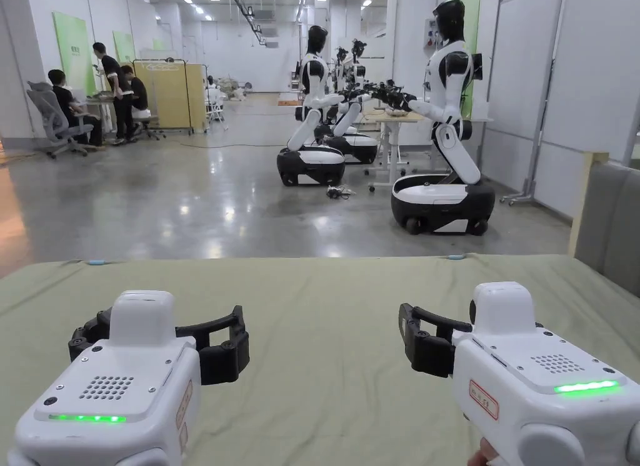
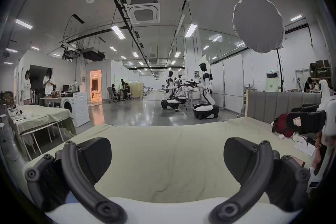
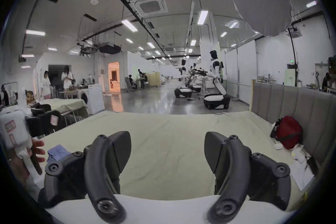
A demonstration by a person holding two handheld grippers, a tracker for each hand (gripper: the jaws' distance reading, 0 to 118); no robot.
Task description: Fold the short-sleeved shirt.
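**Both tools open over a bare sheet, shirt not yet in hand**

I am holding the left tool (image 2: 167, 155) and the right tool (image 3: 168, 148) side by side, low over the near part of the bed (image 1: 325, 298). Both are pointing out toward the hall. Each one's jaws are standing wide apart, gripping nothing and touching nothing; under them I am seeing only the pale green sheet.

The one candidate for the shirt is turning up in the right gripper view: a small crumpled blue cloth (image 3: 58, 152), lying on the sheet near the bed's left edge, just beside the hand (image 3: 27, 158) that is carrying the left tool. Bunched as it is, I cannot tell sleeves from hem, nor be sure it is the shirt at all.

If it is, I am expecting it to be light and limp. It should sag from whatever point I pinch and drag a little on the sheet, and it can take a firm grip without harm. I am judging the best hold to be one tool on each shoulder seam, or on the two hem corners, so that it hangs open and can be laid flat before any fold. One pinch in the middle of the bundle would only lift a wad.

A red bag (image 3: 289, 132) and some loose papers (image 3: 301, 175) are sitting against the grey headboard (image 3: 291, 102) on the right, well apart from the open middle where I am planning to spread the cloth.
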